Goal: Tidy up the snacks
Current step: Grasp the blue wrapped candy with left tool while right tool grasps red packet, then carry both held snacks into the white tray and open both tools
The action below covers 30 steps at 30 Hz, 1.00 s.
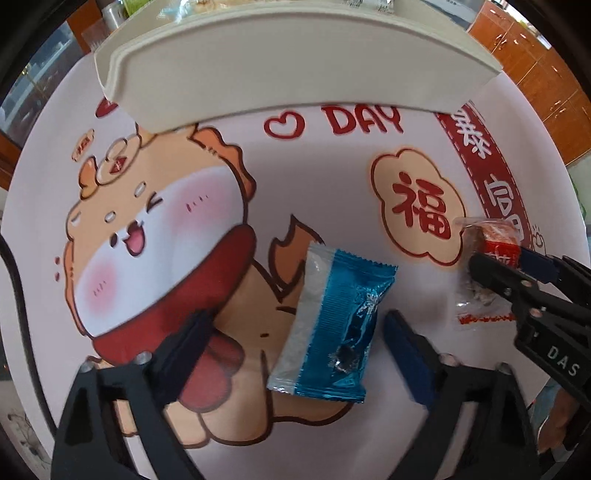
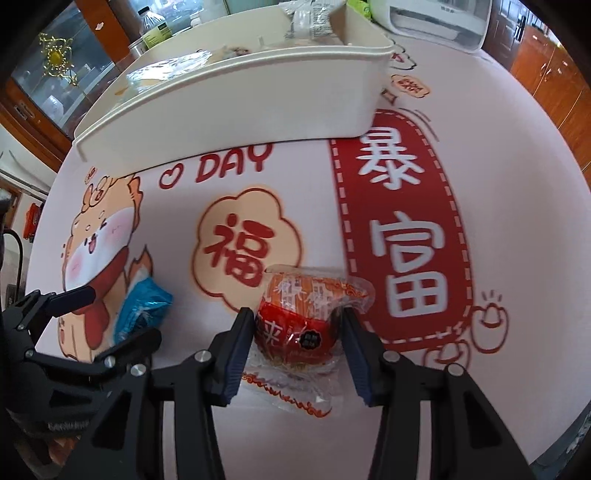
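Observation:
A blue foil snack packet (image 1: pixel 332 325) lies flat on the printed tablecloth, between the fingers of my left gripper (image 1: pixel 295 317). That gripper is open, pointing down, its pads apart from the packet on both sides. To the right, my right gripper (image 2: pixel 297 321) is shut on a red snack packet (image 2: pixel 295 317) in a clear wrapper that rests on the cloth; both pads press its sides. The left wrist view has the right gripper (image 1: pixel 508 260) and red packet (image 1: pixel 495 232) at its right edge. The right wrist view has the left gripper (image 2: pixel 110 317) and blue packet (image 2: pixel 144 310) at its left.
A cream plastic tray (image 2: pixel 240 107) holding several wrapped snacks stands on the table beyond both grippers, its wall (image 1: pixel 295 74) close above the left gripper. A white appliance (image 2: pixel 439 18) and a bottle (image 2: pixel 155 26) stand behind it. A black cable (image 1: pixel 18 295) runs along the table's left edge.

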Each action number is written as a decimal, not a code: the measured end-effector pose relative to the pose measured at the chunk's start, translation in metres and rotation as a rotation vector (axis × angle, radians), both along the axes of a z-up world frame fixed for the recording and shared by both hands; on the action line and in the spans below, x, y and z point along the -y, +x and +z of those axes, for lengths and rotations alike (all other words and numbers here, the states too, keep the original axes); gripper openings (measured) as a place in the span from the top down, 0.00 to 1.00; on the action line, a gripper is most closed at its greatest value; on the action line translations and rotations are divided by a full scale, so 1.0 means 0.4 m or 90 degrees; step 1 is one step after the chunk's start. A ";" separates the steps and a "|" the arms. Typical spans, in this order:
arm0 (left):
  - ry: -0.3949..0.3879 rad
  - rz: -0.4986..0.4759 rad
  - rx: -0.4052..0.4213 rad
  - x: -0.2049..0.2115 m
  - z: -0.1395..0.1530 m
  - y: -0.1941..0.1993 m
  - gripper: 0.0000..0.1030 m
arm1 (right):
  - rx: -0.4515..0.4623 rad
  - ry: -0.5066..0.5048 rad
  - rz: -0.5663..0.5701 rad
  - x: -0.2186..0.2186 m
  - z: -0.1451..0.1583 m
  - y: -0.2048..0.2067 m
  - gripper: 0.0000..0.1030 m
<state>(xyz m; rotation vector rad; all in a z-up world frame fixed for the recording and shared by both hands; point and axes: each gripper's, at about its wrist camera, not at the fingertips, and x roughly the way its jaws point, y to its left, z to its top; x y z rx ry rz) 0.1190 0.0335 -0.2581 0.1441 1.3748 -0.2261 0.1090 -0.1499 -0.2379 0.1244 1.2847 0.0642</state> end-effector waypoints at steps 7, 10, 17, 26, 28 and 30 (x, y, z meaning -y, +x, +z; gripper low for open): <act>-0.013 0.026 0.036 -0.005 0.031 0.007 0.76 | 0.008 0.031 -0.001 0.048 0.007 -0.015 0.55; -0.021 0.039 0.041 -0.009 0.046 0.013 0.77 | 0.026 0.055 -0.003 0.068 0.022 -0.023 0.55; -0.045 0.033 0.069 -0.008 0.118 -0.007 0.78 | 0.061 0.080 -0.001 0.089 0.081 -0.025 0.55; -0.074 0.010 0.174 0.013 0.336 0.047 0.78 | 0.142 0.085 0.038 0.069 0.228 0.018 0.55; -0.076 0.008 0.203 0.019 0.393 0.078 0.78 | 0.172 0.077 0.052 0.064 0.275 0.038 0.55; -0.079 0.007 0.225 0.019 0.440 0.114 0.78 | 0.202 0.069 0.063 0.064 0.321 0.056 0.55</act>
